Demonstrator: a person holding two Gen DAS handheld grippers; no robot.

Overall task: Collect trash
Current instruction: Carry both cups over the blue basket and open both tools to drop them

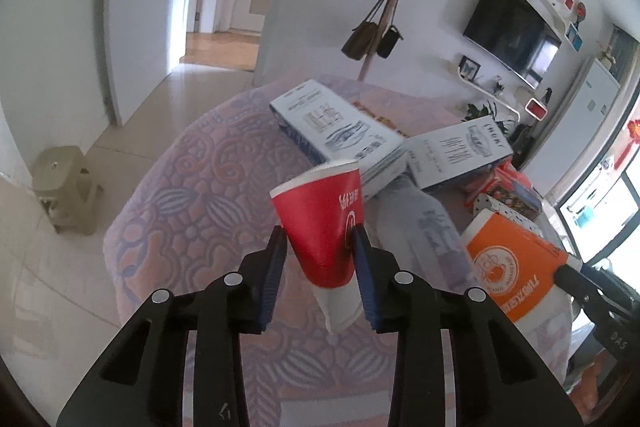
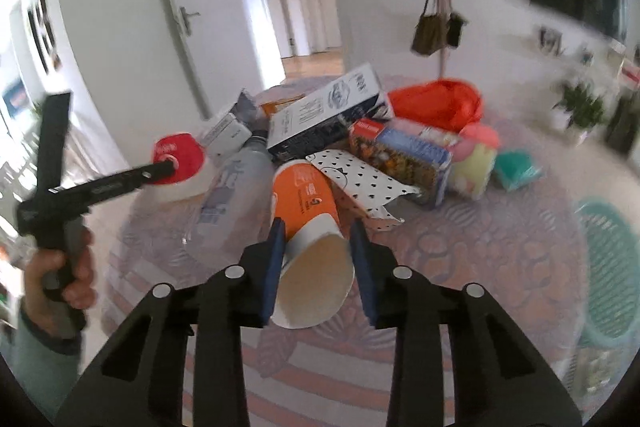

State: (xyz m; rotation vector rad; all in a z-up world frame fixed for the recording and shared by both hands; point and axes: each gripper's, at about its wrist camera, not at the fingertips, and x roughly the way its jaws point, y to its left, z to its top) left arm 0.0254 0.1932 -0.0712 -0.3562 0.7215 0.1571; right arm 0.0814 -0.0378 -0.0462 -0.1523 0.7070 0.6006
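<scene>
My left gripper is shut on a red and white paper cup, held above the patterned tablecloth; the cup also shows at the left of the right wrist view. My right gripper is shut on an orange and white paper cup, its open mouth toward the camera; the cup also shows in the left wrist view. A clear plastic bottle lies on the table between the two cups.
Blue and white cartons, a polka-dot box, a snack box, a red bag and sponges crowd the table. A green basket sits at the right. A stool stands on the floor at the left.
</scene>
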